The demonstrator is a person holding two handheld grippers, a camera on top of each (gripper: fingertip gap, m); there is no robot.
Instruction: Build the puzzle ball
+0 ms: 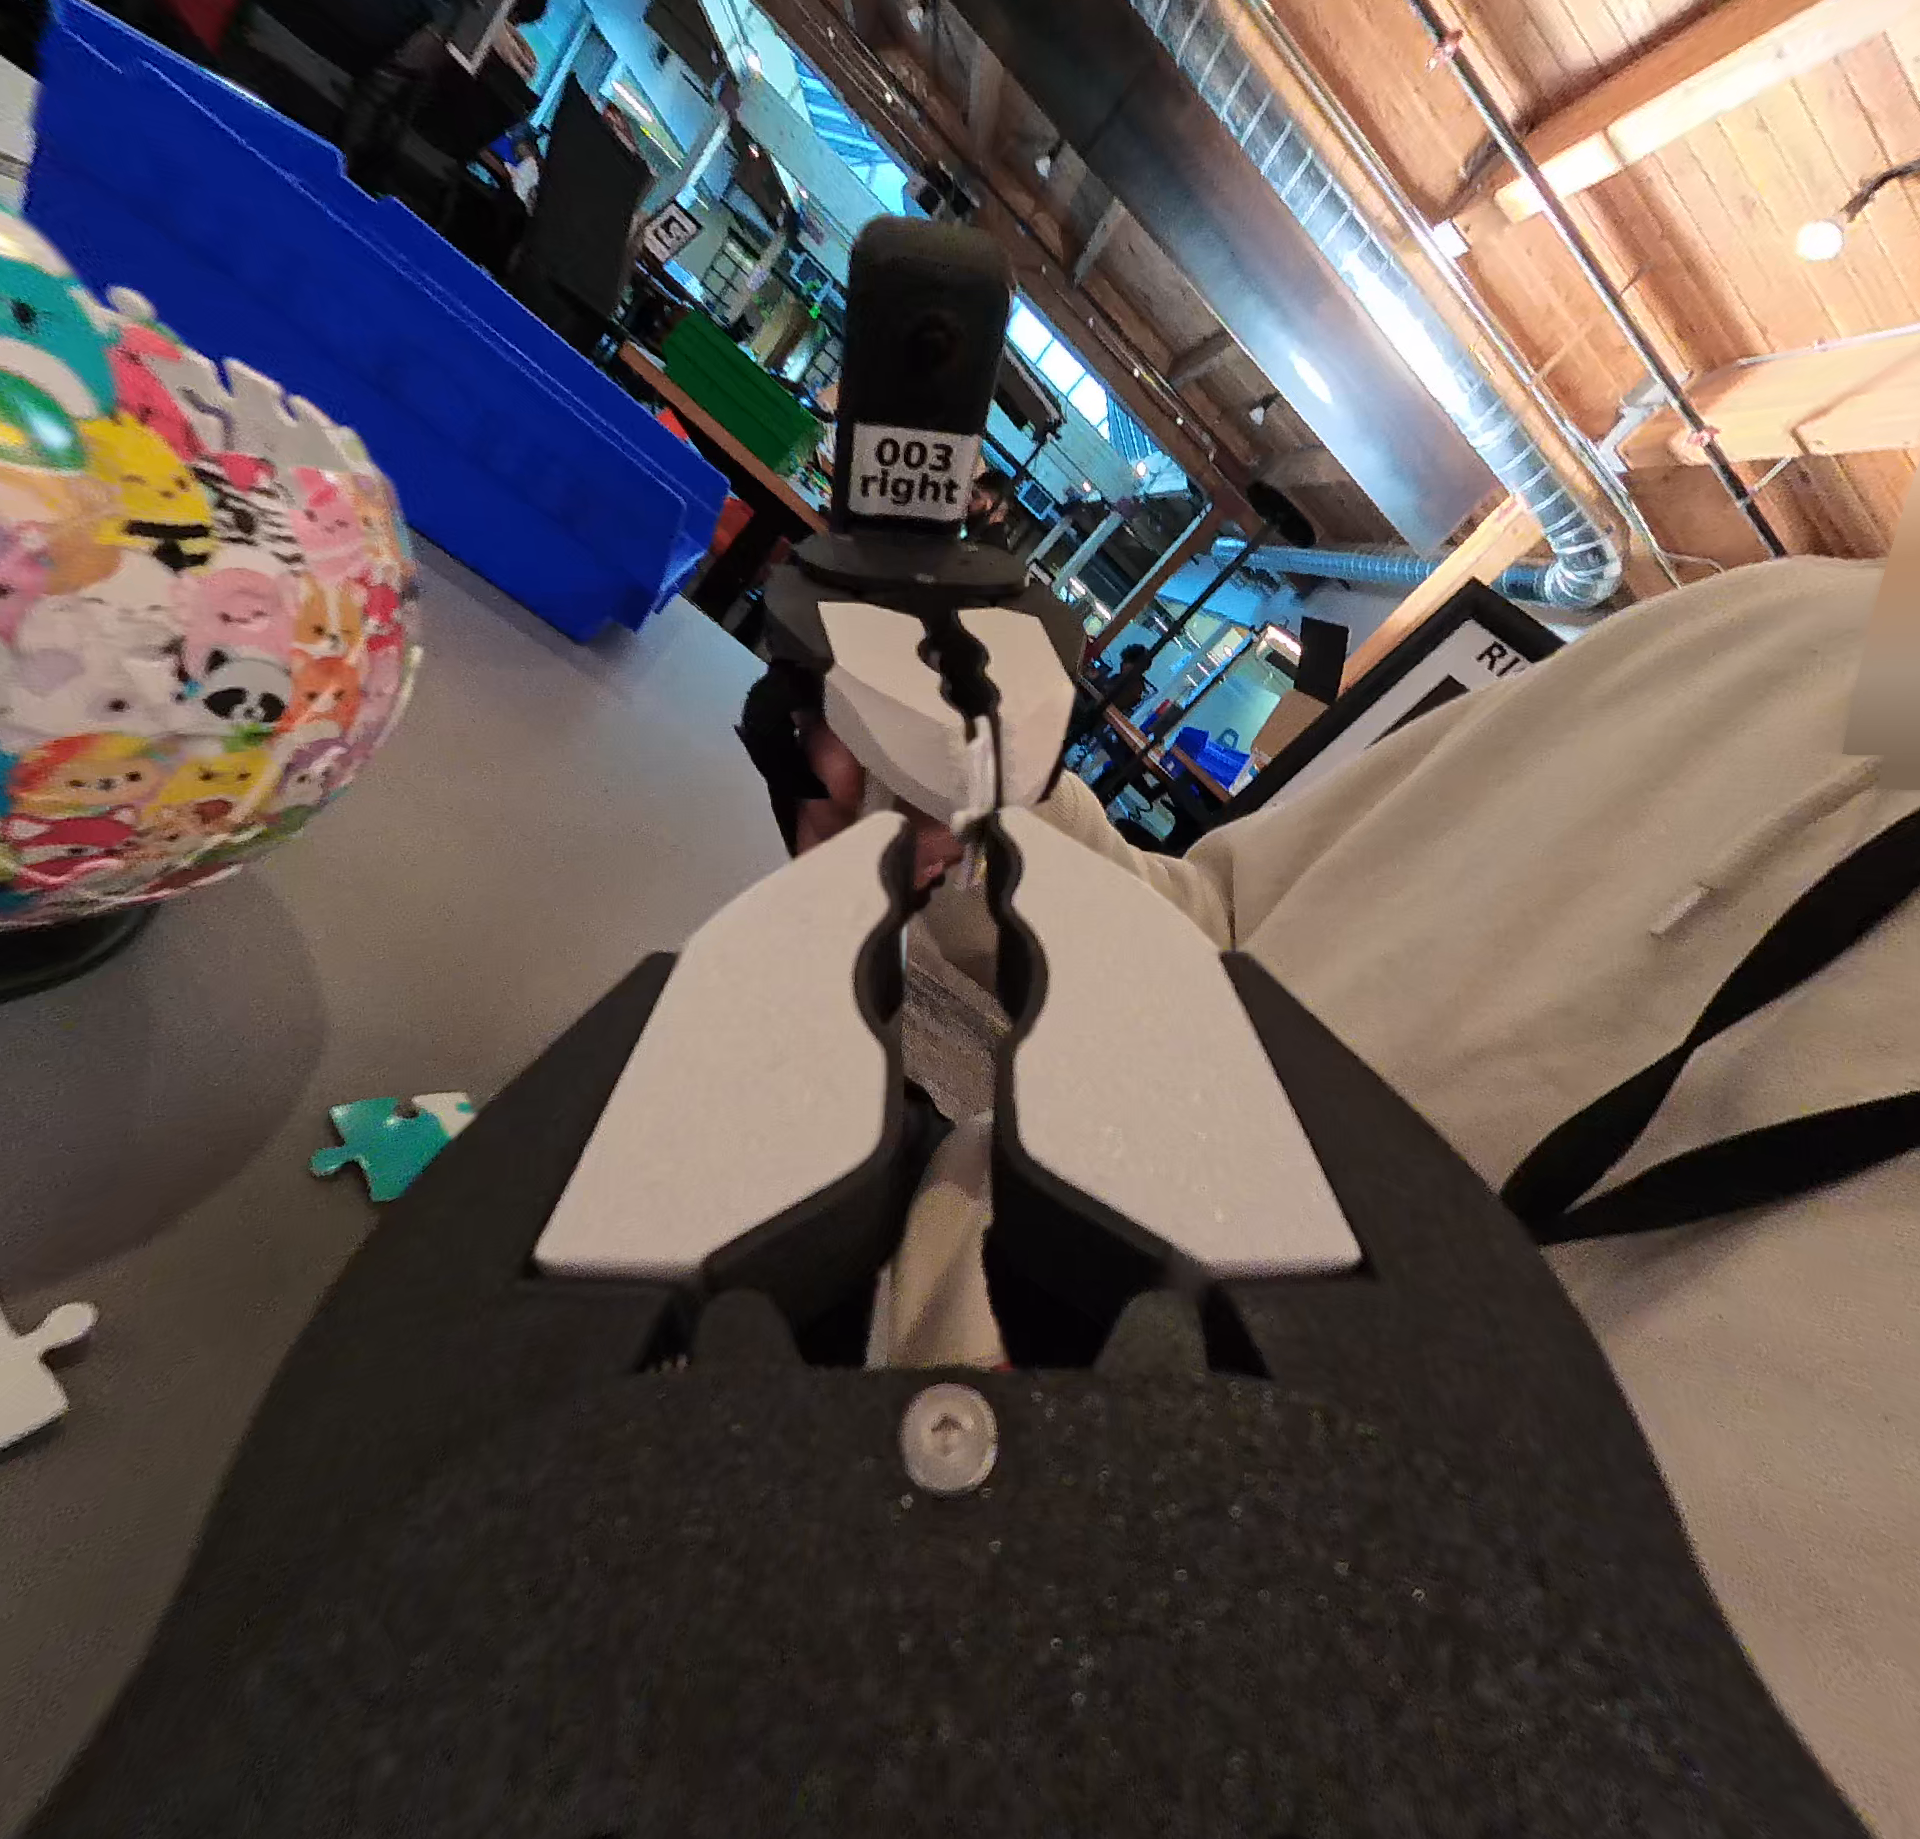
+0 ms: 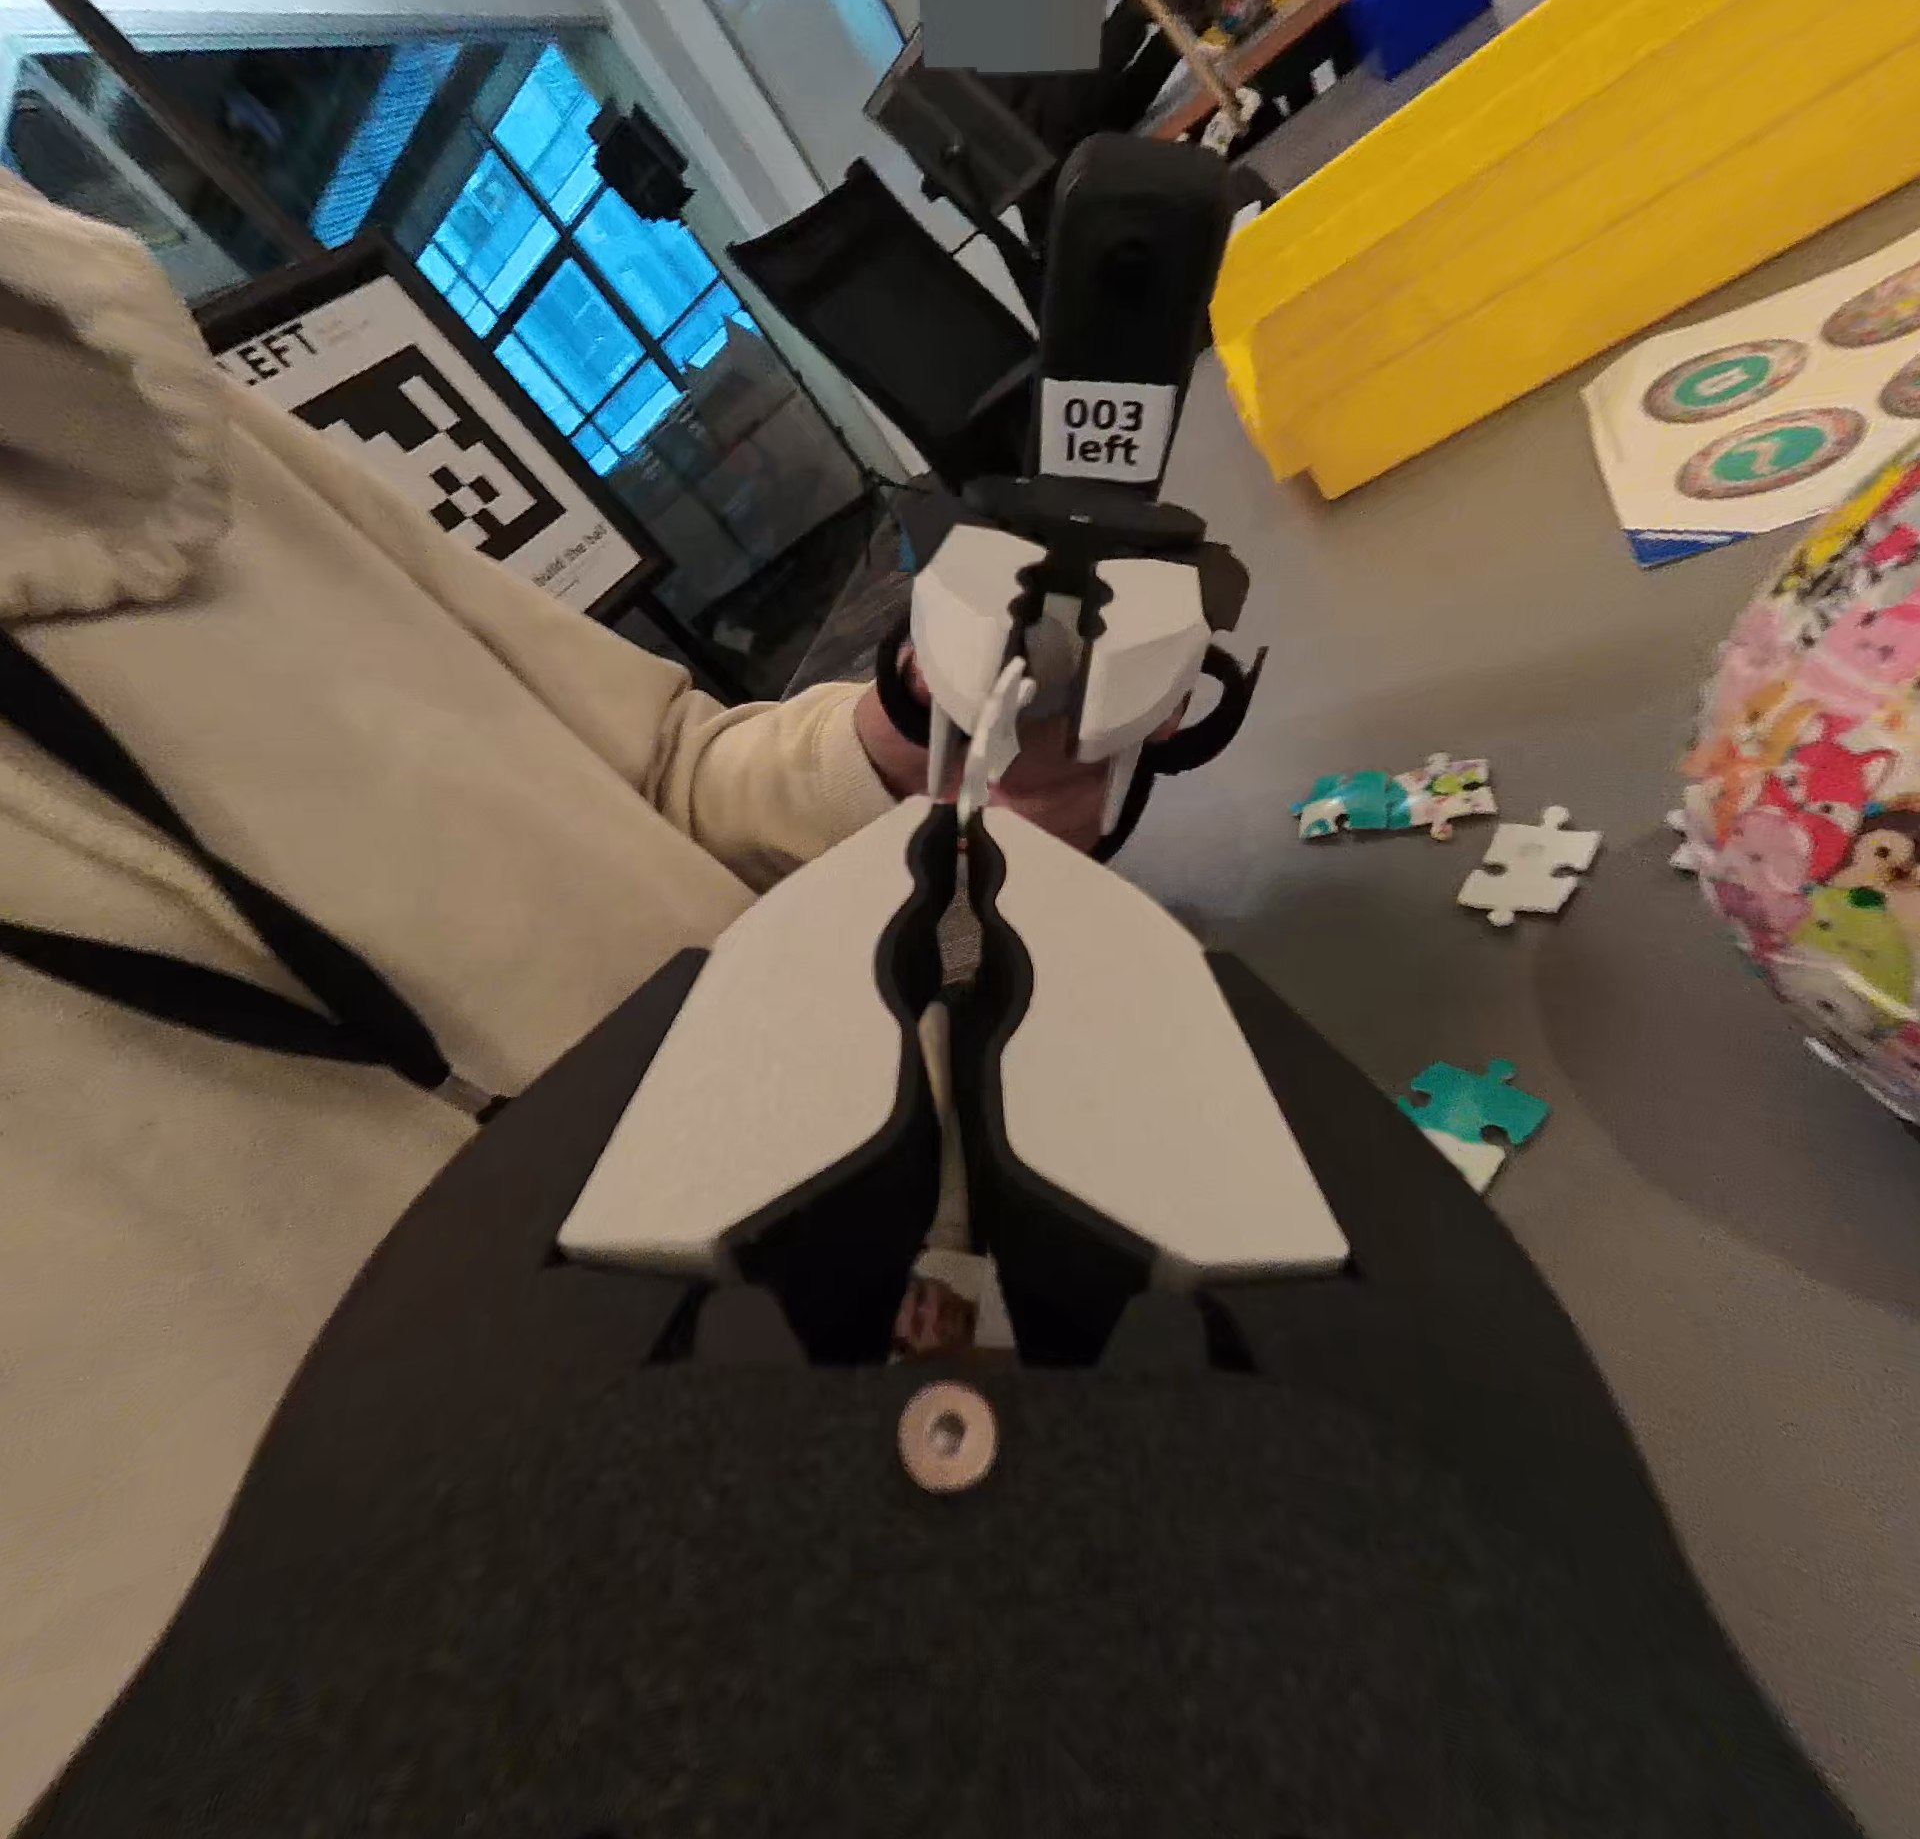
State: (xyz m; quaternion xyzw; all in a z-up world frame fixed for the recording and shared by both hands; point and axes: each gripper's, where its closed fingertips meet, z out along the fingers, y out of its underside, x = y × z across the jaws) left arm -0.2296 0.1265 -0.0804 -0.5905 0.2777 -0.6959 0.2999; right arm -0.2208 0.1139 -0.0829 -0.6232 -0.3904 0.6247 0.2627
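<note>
Left gripper (image 1: 961,839): we see its jaws all but closed, with the tips pinching one end of a thin white puzzle piece (image 1: 977,787) seen edge-on.
Right gripper (image 2: 958,821): it faces the left one tip to tip, its jaws equally narrow, and appears to clamp the other end of the same piece. We cannot tell which of the two carries the load.
Puzzle ball (image 1: 156,594): it is partly built and sits on a dark stand (image 1: 62,948) on the grey table (image 1: 571,854), well apart from both grippers. Its jagged top edge is unfinished.
Loose pieces: a teal piece (image 2: 1475,1103) and a white piece (image 2: 1527,859) lie on the table near the ball.
Risk, drop: we judge that if one gripper lets go before the other is firm, the piece could fall to the table or onto the person's lap.
Risk, bend: opposing pulls or a twist could crease the thin piece or snap a tab.
Risk, orientation: with the piece edge-on we cannot see its printed face, so it may reach the ball turned wrongly.
Writing: a white label (image 1: 906,472) sits on each camera, and there is a framed black-and-white marker sign (image 2: 436,439). We leave their words unread.
Printed sheet (image 2: 1766,418): it shows round green emblems and no brand we can make out.
</note>
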